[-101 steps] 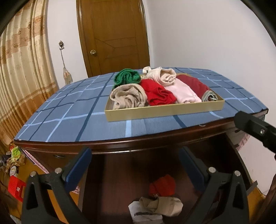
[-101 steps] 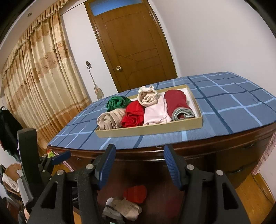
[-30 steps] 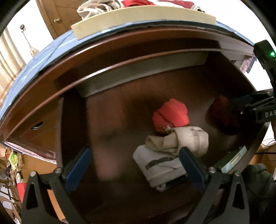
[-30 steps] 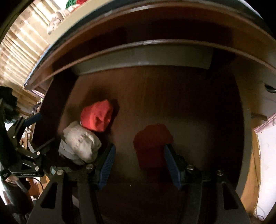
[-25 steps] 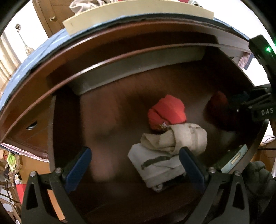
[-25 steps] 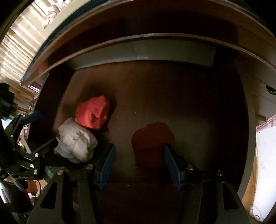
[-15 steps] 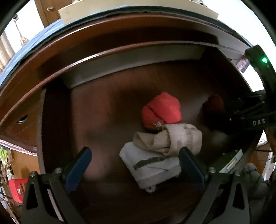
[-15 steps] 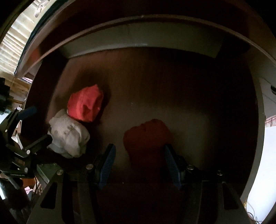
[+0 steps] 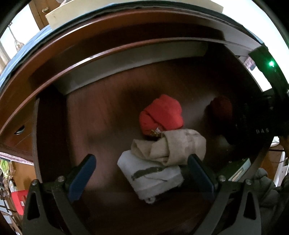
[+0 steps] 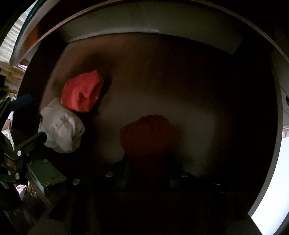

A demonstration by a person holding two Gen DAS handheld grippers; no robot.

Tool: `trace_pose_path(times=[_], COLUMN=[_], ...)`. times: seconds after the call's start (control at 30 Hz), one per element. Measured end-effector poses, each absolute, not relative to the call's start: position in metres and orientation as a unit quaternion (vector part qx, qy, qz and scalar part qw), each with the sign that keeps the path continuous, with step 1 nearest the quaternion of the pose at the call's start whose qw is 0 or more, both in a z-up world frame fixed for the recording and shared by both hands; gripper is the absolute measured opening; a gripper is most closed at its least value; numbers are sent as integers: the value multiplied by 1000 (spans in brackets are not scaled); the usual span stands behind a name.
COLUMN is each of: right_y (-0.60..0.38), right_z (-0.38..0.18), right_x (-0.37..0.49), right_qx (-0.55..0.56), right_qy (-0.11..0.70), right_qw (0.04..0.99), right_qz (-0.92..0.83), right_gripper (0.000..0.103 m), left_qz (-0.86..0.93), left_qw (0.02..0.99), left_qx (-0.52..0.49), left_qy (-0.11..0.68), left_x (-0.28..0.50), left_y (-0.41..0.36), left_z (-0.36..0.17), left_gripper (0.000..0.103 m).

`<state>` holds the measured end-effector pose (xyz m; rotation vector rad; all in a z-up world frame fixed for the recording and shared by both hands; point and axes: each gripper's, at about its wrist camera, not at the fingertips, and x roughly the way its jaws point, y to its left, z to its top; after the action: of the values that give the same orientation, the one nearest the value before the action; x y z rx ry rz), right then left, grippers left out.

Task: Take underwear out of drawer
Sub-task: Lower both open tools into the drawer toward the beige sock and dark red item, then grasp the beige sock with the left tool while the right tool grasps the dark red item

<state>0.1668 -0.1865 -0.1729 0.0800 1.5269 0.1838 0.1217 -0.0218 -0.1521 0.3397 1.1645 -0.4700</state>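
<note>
The drawer [image 9: 126, 59] stands pulled out below me, and rolled underwear lies on its dark wood floor. A bright red roll [image 9: 162, 115] touches a beige roll [image 9: 177, 146] that rests on a folded white piece [image 9: 150, 173]. My left gripper [image 9: 141, 173] hangs open just above that pile, its blue pads on either side of it. A dark red roll [image 10: 146, 133] lies apart to the right. My right gripper [image 10: 149, 162] points straight down over it, jaws closing, the roll pinched between the shadowed fingers. In the left wrist view the right gripper [image 9: 252, 123] hides part of the dark red roll [image 9: 219, 110].
The dresser top overhangs the drawer, with a blue checked cloth [image 9: 18, 54] and a cream tray [image 9: 108, 9] on it. The drawer's pale back wall [image 10: 144, 25] and dark side walls close in the space. A wooden door [image 9: 39, 10] stands behind.
My right gripper has sunk onto the dark red roll and its jaws have narrowed from wide apart to pinching it. The left gripper has tilted a little further down over the pile.
</note>
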Motion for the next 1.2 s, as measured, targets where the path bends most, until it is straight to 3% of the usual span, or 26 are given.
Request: trace_pose_path(times=[0.3,0.53,0.6,0.93,1.2], right_y=[-200,-208,-209,-226,-230], right_z=[-161,-135,-133,-122,-117], right_x=[155,144,143,135,131], right_qx=[128,178,180,201,217], right_qy=[624,561,554,538,525], right_qw=[765,804,808,813,817], right_qz=[97,87,88,101,99], right_gripper=[23,23,23,23,23], left_qz=[-242,-241,-230,-223,-253], left_qw=[793,759,753,724,717], left_qx=[133,133,126,135,87], left_qy=[543,590,604,639,643], left_x=[124,137,142,155,167], left_y=[-36,-57,-56,-65,-64], left_z=[-147,-171,-177,-192,-197], left_gripper=[102,88,81,78,41])
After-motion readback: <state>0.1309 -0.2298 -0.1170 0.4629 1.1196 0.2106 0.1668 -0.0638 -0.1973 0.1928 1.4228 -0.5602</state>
